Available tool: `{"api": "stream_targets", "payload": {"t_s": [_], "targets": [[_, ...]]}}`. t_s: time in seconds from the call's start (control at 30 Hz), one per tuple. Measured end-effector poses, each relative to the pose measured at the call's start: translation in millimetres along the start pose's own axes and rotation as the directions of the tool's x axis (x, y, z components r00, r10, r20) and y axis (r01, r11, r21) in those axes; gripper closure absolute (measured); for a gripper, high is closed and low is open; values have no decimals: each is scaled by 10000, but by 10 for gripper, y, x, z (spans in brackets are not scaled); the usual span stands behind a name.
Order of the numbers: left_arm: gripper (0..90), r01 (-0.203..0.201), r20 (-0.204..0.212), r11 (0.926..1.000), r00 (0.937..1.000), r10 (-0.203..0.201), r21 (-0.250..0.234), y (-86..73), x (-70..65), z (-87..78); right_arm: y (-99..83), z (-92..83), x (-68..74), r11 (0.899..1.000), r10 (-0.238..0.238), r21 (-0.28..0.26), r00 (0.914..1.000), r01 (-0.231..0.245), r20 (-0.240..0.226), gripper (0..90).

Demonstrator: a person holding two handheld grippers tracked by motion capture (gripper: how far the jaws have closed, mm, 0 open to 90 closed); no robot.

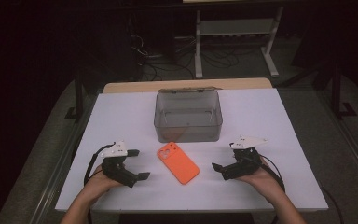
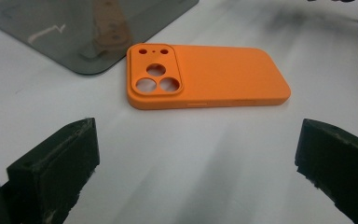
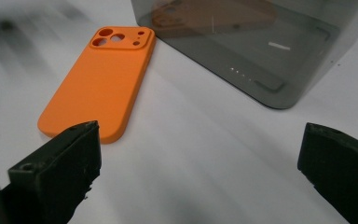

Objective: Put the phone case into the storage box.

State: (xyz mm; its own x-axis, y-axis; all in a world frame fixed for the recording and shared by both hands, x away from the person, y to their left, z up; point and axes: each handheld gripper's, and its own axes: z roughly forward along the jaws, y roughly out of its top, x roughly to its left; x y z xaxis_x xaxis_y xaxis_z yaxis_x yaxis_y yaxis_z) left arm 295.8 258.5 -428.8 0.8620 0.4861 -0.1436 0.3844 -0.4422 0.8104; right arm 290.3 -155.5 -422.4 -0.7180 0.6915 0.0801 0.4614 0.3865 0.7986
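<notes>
I see the flat orange silicone phone case point(image 1: 177, 162) lying back-up on the white table point(image 1: 261, 116) just in front of the smoky transparent plastic box point(image 1: 188, 116), its long axis slanting away from that box, midway between my released, empty left gripper point(image 1: 136, 164) and right gripper point(image 1: 222, 163).

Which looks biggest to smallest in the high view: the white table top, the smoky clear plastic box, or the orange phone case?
1. White table top, largest by far.
2. Smoky clear plastic box.
3. Orange phone case, smallest.

The case lies nearer the camera and still looks smaller than the box.
</notes>
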Motion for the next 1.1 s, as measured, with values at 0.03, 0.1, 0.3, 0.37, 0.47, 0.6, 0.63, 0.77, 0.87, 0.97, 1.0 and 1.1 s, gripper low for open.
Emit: {"api": "stream_targets", "payload": {"t_s": [0.03,0.1,0.3,0.37,0.47,0.6,0.63,0.77,0.87,0.97,1.0,1.1], "targets": [[0,-9,5,10000,10000,9,12,0,0,1,11,11,4,10000,-30,36,10000,30,0,0],[0,-11,6,10000,10000,11,17,2,-2,0,38,36,13,10000,-9,31,10000,9,-8,0],[0,2,39,10000,10000,-2,-12,1,1,0,80,66,14,10000,43,-30,10000,-44,-71,0],[0,1,47,10000,10000,-1,-10,0,1,-1,96,78,14,10000,65,-52,9999,-66,-103,0],[0,0,54,10000,10000,0,-17,-1,4,-6,121,91,15,9999,74,-78,9999,-75,-102,0],[0,33,68,10000,10000,-33,-45,-3,9,-10,145,102,11,9998,133,-119,9998,-134,-140,0],[0,33,73,10000,10000,-33,-44,-3,7,-11,168,111,10,9998,145,-131,9998,-147,-164,0],[0,34,79,10000,10000,-33,-42,-3,5,-11,207,136,19,9999,84,-147,9998,-87,-183,0],[0,33,77,10000,10000,-33,-37,-3,5,-10,227,147,22,9999,83,-149,9997,-86,-210,0],[0,19,88,10000,10000,-18,-27,-3,4,-11,267,170,30,9998,66,-173,9997,-70,-227,0],[0,20,92,10000,10000,-19,-35,-3,3,-10,267,170,30,9998,66,-173,9997,-70,-227,0],[0,20,105,10000,9999,-19,-37,-3,3,-11,306,195,47,9998,21,-176,9996,-26,-275,0]]}}
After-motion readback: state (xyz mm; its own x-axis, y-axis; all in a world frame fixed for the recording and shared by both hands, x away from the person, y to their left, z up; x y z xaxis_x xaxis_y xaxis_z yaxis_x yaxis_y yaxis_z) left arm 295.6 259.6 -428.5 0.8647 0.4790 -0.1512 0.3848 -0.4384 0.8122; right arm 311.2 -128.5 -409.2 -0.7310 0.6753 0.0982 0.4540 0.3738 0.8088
